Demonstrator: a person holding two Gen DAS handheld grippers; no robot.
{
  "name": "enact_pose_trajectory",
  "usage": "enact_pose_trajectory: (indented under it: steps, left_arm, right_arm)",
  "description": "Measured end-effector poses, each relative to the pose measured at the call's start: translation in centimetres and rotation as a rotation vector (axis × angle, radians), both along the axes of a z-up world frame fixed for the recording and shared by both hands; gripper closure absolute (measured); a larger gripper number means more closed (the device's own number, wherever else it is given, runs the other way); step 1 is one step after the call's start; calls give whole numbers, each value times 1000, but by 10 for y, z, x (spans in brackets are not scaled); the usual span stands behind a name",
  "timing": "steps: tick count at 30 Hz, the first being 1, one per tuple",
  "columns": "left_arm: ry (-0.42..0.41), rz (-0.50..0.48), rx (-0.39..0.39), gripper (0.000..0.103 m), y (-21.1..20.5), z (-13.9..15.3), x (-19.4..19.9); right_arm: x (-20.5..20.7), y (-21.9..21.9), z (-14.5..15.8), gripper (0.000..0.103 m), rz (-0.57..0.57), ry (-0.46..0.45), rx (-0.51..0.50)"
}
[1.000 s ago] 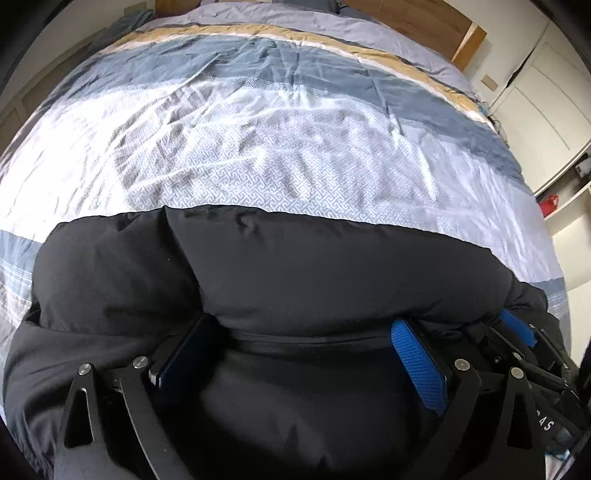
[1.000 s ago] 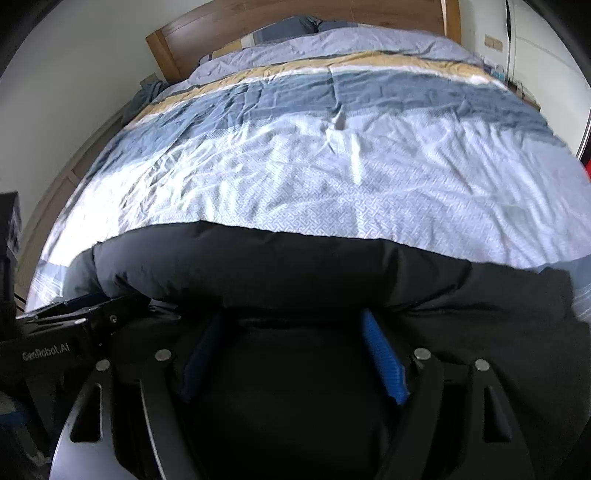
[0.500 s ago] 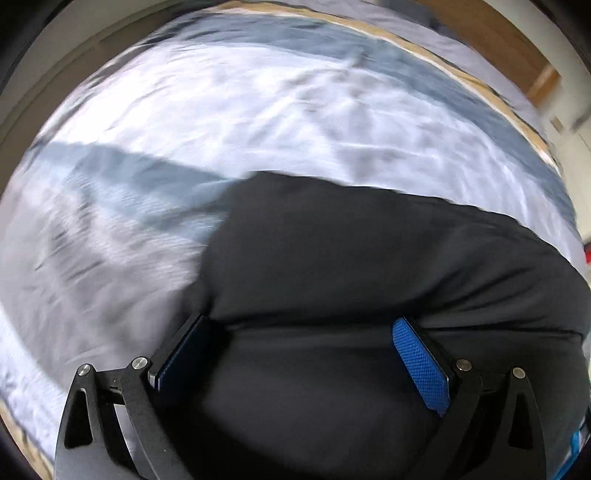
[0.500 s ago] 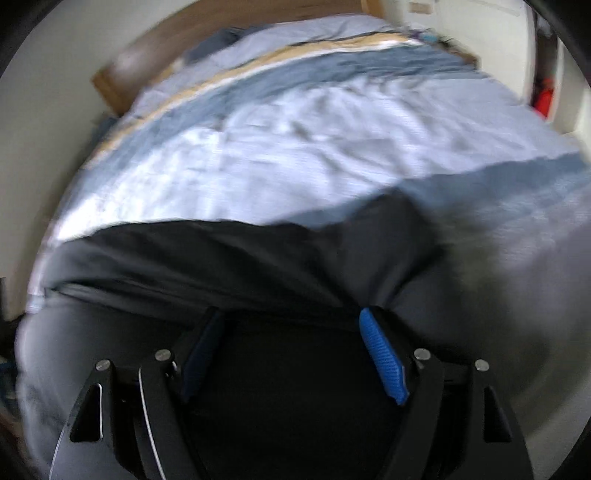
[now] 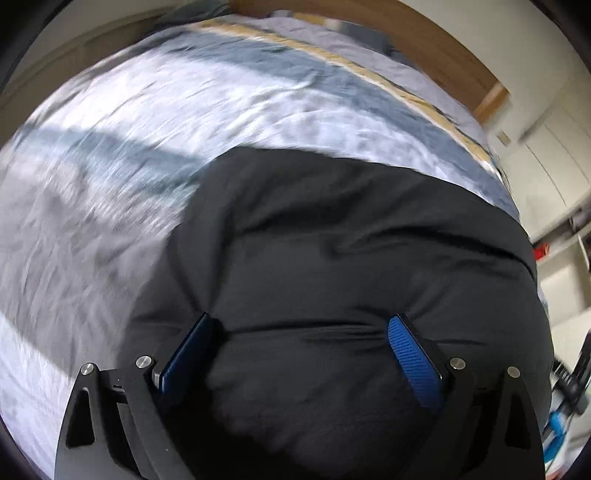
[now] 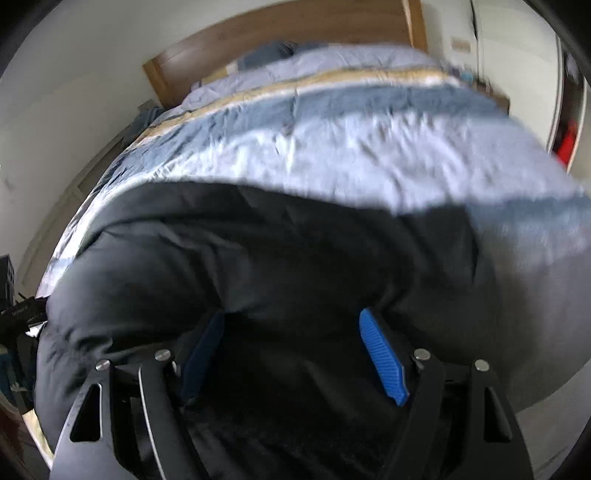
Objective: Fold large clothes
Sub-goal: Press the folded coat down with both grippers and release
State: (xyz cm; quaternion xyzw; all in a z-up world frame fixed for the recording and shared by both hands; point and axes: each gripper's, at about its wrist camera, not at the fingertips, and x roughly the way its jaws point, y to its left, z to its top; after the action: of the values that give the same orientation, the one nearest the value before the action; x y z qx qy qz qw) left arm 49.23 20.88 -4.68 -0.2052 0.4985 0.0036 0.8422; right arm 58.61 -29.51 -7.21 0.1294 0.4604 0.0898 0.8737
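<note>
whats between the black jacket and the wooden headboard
Only the striped blue, white and tan duvet on the bed lies between the puffy black jacket and the wooden headboard, seen in both wrist views.

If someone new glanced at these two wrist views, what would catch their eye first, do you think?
Probably the puffy black jacket, bulging across the lower half of both views between the blue pads of each gripper. Behind it spreads the blue, white and tan striped duvet, running back to a wooden headboard.

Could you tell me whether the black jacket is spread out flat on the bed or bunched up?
Bunched up: the black jacket bulges in a puffy mound between the fingers of both hand-held grippers, on the striped duvet.
</note>
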Motion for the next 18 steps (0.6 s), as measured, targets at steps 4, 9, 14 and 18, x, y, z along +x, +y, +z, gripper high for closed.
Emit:
enact_pose_trajectory:
  steps: [4, 9, 14, 18]
  left_arm:
    - [71, 71, -2, 8, 27, -14, -23]
    - [-28, 123, 4, 9, 44, 6, -68]
    - [-48, 78, 40, 8, 30, 1, -107]
    - [5, 115, -12, 8, 35, -17, -121]
  right_arm:
    - [-19, -32, -10, 28, -106, 20, 24]
    - [-50, -38, 14, 28, -135, -4, -104]
    - [-87, -21, 25, 28, -66, -68, -82]
    - [-107, -27, -2, 28, -80, 0, -61]
